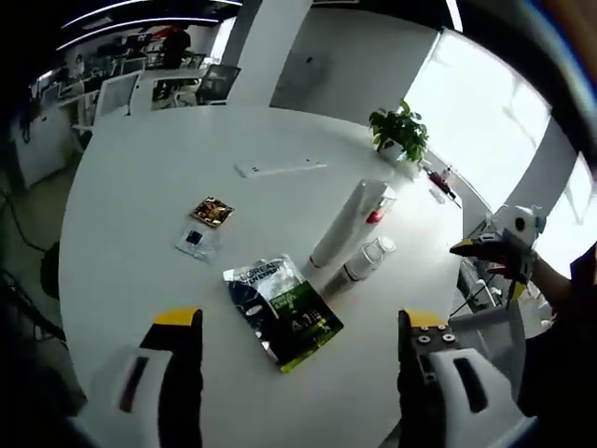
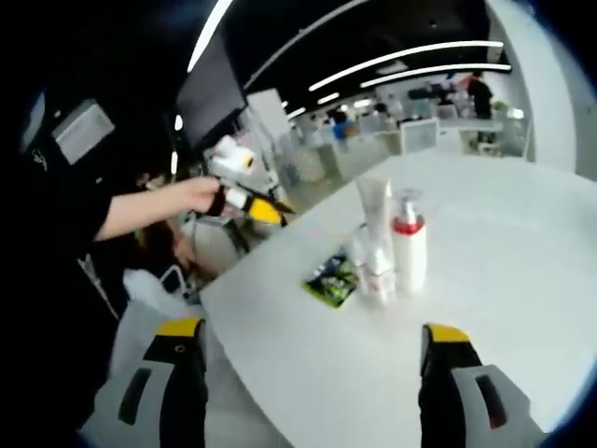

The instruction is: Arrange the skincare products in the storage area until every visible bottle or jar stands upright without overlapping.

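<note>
Office, round white worktop (image 1: 140,187): 2 bottles (image 1: 350,224) apparently upright, clustered touching; sachet (image 1: 282,311) flat beside. Left gripper (image 1: 294,373) and right gripper (image 2: 312,373) both released, empty, approaching.

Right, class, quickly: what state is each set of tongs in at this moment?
Left tongs: open, holding nothing, above the table.
Right tongs: open, holding nothing, short of the bottles.
</note>
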Tool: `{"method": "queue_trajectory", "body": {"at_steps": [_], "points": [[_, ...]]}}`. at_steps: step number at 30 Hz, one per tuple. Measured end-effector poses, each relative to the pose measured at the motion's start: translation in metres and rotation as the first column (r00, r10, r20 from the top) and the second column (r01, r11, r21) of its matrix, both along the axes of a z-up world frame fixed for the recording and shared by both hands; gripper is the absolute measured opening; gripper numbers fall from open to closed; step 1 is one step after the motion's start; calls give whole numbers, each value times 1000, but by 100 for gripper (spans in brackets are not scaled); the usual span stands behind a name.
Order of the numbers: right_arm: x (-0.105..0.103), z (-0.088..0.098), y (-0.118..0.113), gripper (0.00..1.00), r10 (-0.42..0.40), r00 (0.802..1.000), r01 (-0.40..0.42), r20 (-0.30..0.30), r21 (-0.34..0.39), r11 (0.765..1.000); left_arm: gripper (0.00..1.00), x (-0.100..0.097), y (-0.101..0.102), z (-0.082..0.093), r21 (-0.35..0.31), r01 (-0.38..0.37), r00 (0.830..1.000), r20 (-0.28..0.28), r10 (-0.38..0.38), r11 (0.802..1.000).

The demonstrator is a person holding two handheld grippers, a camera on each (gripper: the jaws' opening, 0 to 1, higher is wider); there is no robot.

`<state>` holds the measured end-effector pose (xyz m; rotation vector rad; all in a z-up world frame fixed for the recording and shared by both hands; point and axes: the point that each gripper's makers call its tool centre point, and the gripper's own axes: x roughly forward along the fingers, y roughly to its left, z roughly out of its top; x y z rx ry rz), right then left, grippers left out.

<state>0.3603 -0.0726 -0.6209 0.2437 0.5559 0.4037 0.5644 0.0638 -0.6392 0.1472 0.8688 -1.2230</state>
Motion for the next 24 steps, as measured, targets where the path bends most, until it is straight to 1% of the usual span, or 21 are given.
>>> {"method": "queue_trajectory", "body": {"at_steps": [2, 3, 5, 6, 10, 14, 16, 24], "points": [[-2, 3, -4, 99, -14, 1000, 14, 6, -7, 1000, 88, -6, 7, 6, -6, -7, 1000, 16, 7, 1000], [-2, 3, -8, 99, -32, 999, 32, 4, -13, 999, 89, -9, 9, 8, -13, -10, 1000, 16, 10, 1000], [-4, 5, -12, 99, -54, 999, 54, 10, -22, 998, 90, -20, 14, 16, -39, -30, 1000, -7, 30, 999], [-6, 7, -14, 99, -65, 998, 66, 17, -17, 998, 91, -27, 14, 22, -68, -34, 999, -9, 33, 997], [-9, 15, -13, 99, -89, 995, 89, 45, 0, 996, 95, -46, 16, 38, -115, -37, 999, 12, 38, 993], [-13, 17, -9, 99, -84, 995, 84, 46, -8, 996, 98, -57, 24, 45, -121, -41, 998, 37, 45, 992], [-16, 19, -6, 99, -80, 996, 80, 47, -9, 997, 99, -56, 30, 45, -117, -41, 998, 49, 47, 992], [-24, 27, -3, 99, -79, 995, 80, 62, -19, 997, 99, -80, 50, 46, -91, -39, 996, 81, 46, 995]]}}
